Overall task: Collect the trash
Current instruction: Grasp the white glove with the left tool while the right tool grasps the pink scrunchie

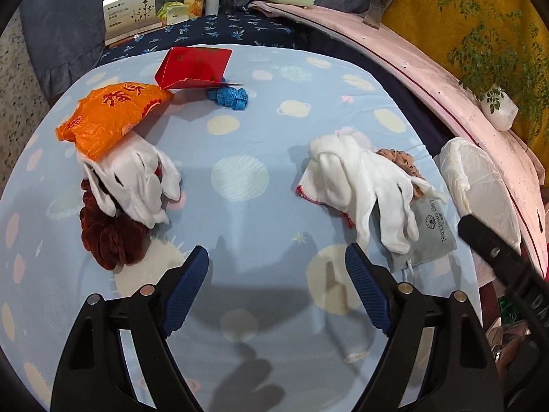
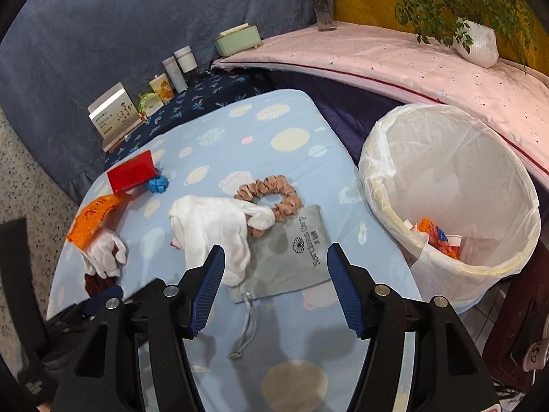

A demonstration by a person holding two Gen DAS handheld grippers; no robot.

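Both grippers are hovering over the blue planet-print surface with nothing in hand. The left gripper is holding its fingers wide apart over bare cloth at the bottom centre of its frame; the right gripper is holding its fingers partly open above the grey drawstring pouch, not touching it. Trash candidates, as judged: the crumpled orange plastic bag at the left of the left-wrist frame, lying partly over a white glove, and the red card folder at upper centre, with a blue tape measure just beside it. A second white glove is overlapping a tan scrunchie and the pouch. The lined bin is standing at the right of the right-wrist frame, already holding some orange wrapper scraps. Step in hand, as judged: selecting and approaching the next piece. The next move is calling for the left gripper to travel toward the orange bag and pinch only the plastic, leaving the glove beneath.
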